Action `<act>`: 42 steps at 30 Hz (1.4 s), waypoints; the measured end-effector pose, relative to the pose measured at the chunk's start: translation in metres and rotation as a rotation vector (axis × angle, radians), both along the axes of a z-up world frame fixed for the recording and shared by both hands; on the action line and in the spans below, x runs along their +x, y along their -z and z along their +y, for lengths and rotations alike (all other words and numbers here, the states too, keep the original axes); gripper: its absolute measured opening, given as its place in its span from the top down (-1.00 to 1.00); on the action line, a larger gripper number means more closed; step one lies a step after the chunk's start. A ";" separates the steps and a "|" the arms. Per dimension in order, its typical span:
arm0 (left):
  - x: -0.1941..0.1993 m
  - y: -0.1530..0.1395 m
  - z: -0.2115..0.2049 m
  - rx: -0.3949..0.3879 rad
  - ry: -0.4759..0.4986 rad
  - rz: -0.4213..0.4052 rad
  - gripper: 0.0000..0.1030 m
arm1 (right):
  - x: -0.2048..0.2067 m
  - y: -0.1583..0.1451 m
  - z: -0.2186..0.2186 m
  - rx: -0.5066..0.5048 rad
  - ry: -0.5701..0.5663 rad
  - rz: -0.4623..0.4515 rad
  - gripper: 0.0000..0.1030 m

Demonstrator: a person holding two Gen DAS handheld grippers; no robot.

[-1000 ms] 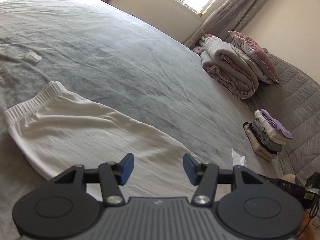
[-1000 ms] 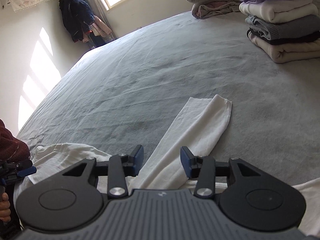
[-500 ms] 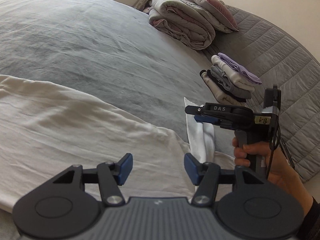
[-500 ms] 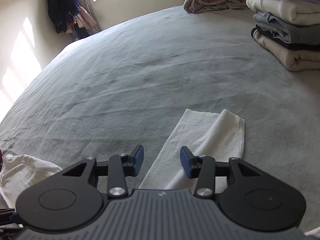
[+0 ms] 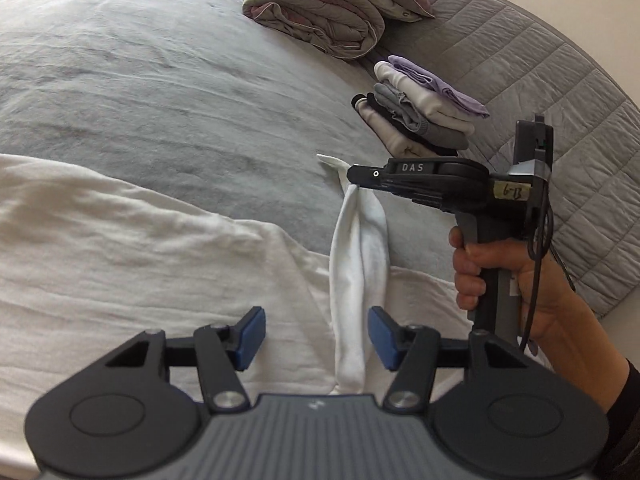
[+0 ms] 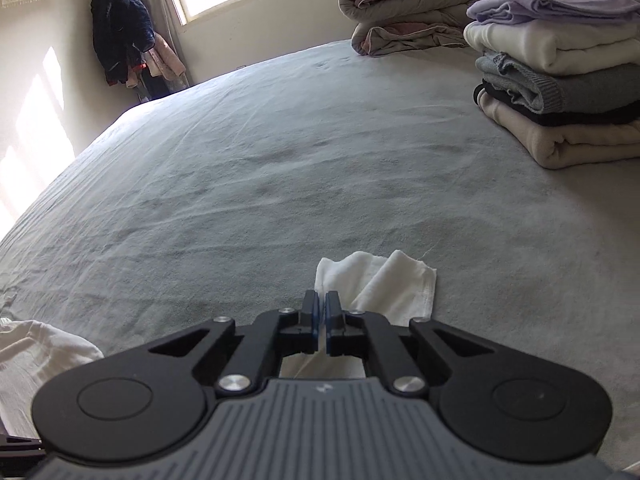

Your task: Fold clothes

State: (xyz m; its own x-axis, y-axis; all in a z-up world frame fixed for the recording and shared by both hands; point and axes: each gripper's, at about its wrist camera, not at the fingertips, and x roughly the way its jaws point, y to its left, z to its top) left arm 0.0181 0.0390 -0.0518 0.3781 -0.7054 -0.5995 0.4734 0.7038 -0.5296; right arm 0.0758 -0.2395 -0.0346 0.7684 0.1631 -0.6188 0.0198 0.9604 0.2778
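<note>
White and creased, the shirt (image 5: 132,264) spreads flat over the grey bed (image 5: 160,92) at the left of your left wrist view. Your left gripper (image 5: 316,336) hovers above its body, jaws apart and empty. Beside it the sleeve (image 5: 360,256) runs up in a narrow, bunched strip. Your right gripper (image 5: 354,178), jaws just closed, pinches the sleeve near its cuff. Farther right, your right hand (image 5: 500,276) grasps the handle, with a stack of folded clothes (image 5: 420,116) behind.
</note>
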 end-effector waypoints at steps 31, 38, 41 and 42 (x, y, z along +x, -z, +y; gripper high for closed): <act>-0.013 -0.011 -0.109 -0.031 0.171 -0.040 -0.09 | -0.178 0.014 -0.070 0.070 -0.011 0.064 0.67; 0.003 -0.017 -0.121 -0.010 0.127 -0.047 -0.10 | -0.167 0.005 -0.072 0.067 0.000 0.030 0.20; 0.014 -0.014 -0.132 0.034 0.130 -0.040 -0.10 | -0.162 0.001 -0.066 0.050 -0.009 0.022 0.20; 0.017 -0.014 -0.136 0.052 0.134 -0.040 -0.10 | -0.161 0.001 -0.063 0.037 -0.013 0.021 0.20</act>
State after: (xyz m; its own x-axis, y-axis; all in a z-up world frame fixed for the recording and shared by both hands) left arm 0.0356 -0.0974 -0.0383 0.3075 -0.7196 -0.6226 0.5849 0.6590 -0.4729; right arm -0.0852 -0.3026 -0.0352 0.7528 0.1961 -0.6284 0.0138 0.9497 0.3129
